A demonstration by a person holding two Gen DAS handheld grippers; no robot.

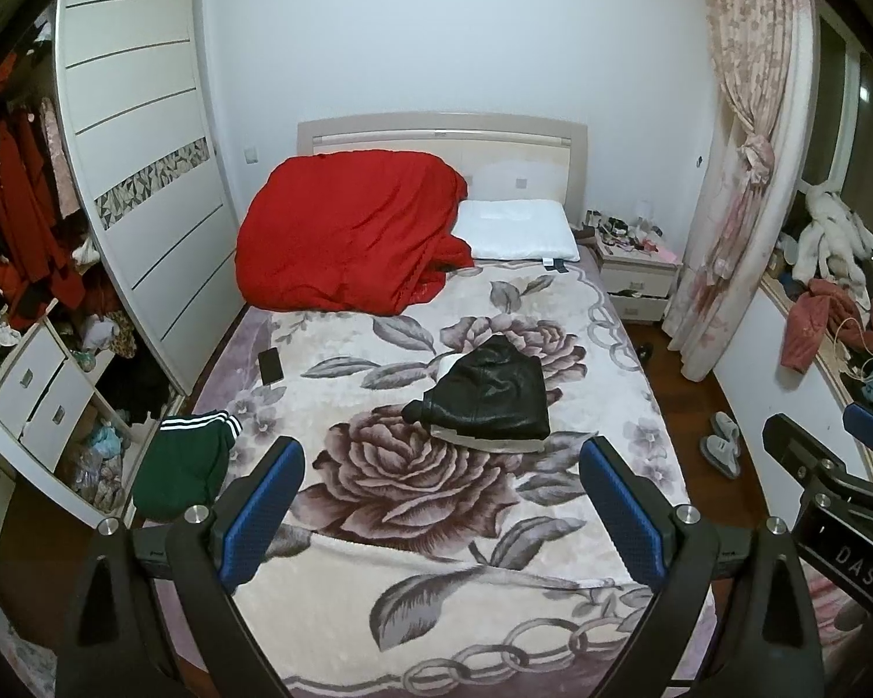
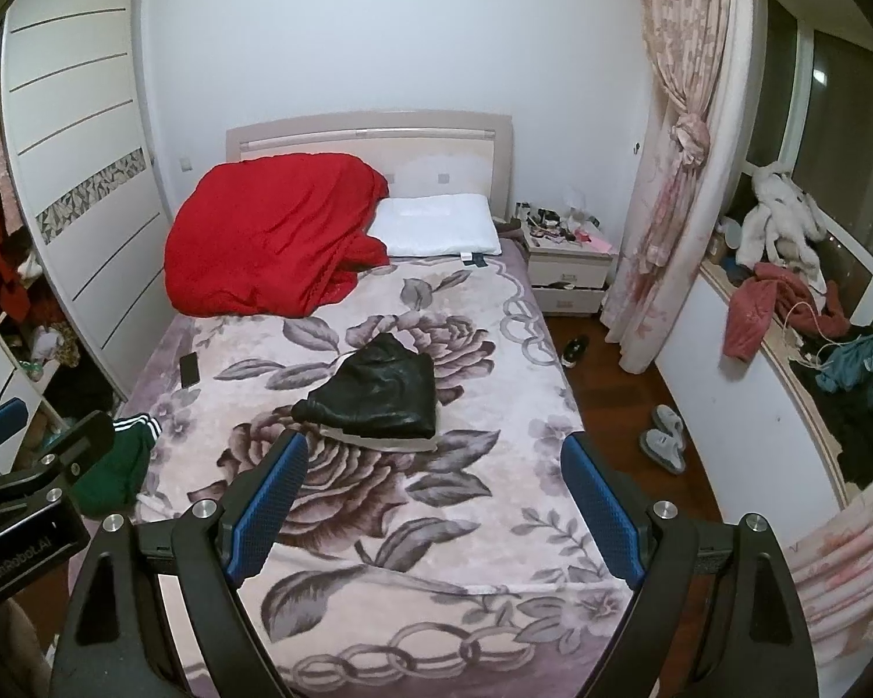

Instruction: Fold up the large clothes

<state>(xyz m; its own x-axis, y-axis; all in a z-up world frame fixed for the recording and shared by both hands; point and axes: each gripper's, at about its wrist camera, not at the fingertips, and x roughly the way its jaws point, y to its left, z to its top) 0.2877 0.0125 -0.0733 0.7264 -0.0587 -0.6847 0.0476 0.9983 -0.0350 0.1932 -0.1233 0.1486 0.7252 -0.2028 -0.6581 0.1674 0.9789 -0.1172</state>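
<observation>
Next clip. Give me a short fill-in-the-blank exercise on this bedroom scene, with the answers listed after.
1. The folded black jacket lies on a bed blanket printed with large ____.
2. The heaped quilt beside the white pillow is ____ in colour.
3. The green garment at the bed's edge has ____ stripes.
4. Both the left hand-held gripper and the right hand-held gripper are ____.

Answers: flowers; red; white; open

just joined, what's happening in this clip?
Nothing is held right now. Both tongs, left and right, hang open above the foot of the bed. A folded black leather jacket lies mid-bed on the floral blanket. A green striped garment sits crumpled at the bed's left edge, unfolded.
</observation>
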